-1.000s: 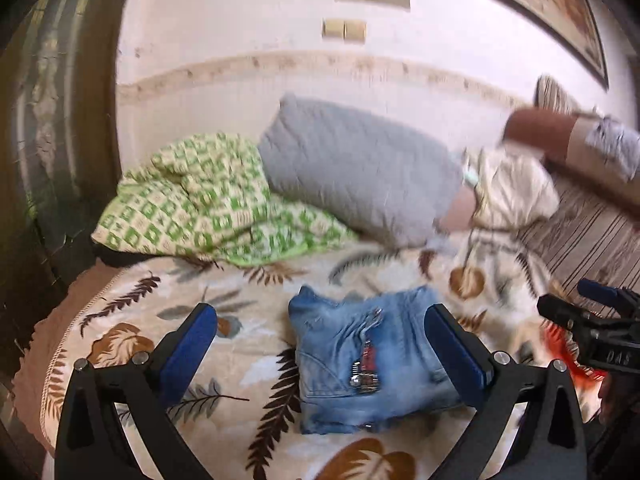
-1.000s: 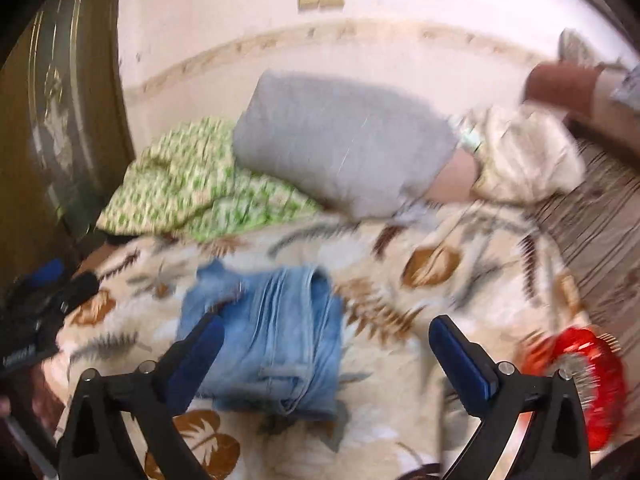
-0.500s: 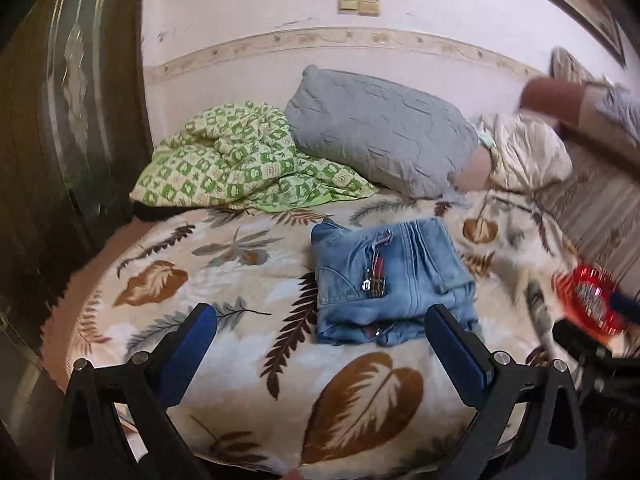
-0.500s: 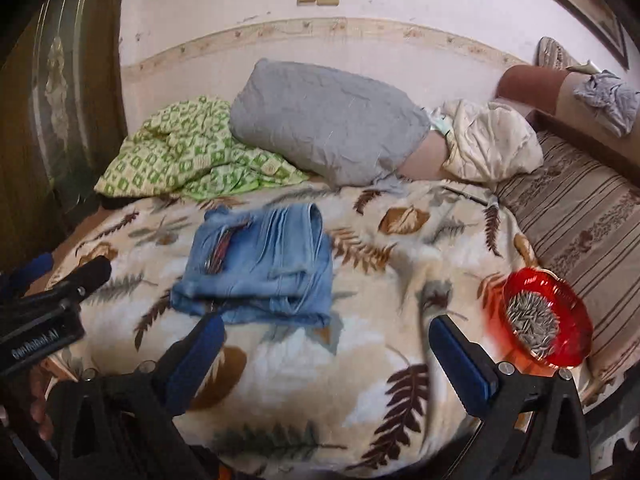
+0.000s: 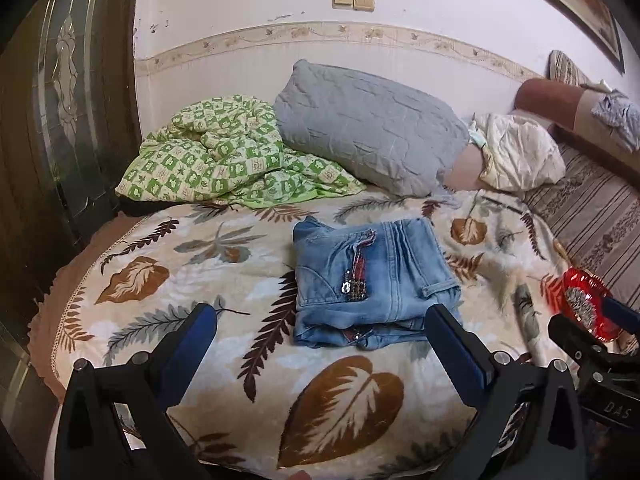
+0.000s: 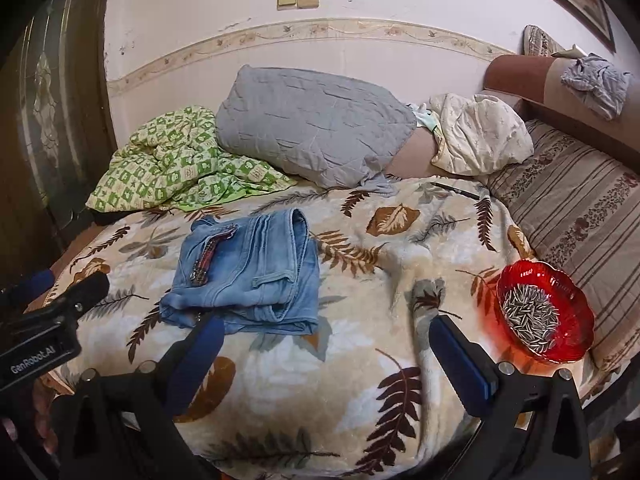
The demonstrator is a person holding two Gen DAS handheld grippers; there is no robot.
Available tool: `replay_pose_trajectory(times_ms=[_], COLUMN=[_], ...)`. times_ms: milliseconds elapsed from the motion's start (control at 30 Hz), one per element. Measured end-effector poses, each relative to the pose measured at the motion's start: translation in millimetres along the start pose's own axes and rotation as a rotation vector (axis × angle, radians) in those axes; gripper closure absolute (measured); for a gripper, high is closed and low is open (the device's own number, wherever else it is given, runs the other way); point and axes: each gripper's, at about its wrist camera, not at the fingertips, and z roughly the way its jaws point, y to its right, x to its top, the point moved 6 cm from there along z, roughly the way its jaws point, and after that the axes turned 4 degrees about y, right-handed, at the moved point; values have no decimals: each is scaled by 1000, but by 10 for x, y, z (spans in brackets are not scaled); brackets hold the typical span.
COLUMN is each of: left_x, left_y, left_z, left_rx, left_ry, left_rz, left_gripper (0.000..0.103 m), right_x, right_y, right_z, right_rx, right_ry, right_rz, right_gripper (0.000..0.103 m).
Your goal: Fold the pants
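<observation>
Since the pants (image 5: pixel 370 280) already lie as a compact folded bundle on the bed (image 5: pixel 168 272), the fold looks finished, so neither tool needs a hold: the left hand-held gripper (image 5: pixel 320 344) and right hand-held gripper (image 6: pixel 324 356) gape wide and empty. Both have drawn back, leaving the bundle farther ahead than a second ago.

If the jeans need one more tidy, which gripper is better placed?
Left, probably. The left gripper points at the folded jeans; the right gripper faces bare blanket beside them.
</observation>
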Motion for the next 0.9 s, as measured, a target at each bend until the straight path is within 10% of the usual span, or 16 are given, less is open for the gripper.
replay_pose_trajectory(times_ms=[900], left_x=[-53], left_y=[32], left_z=[98], left_rx=[-20], left_ry=[-63], left_rz=[-40], left_gripper=[0], right_x=[-95], right_y=[-60], right_z=[109], right_rx=[8], right_ry=[-41], right_rz=[-9], right_gripper=[0])
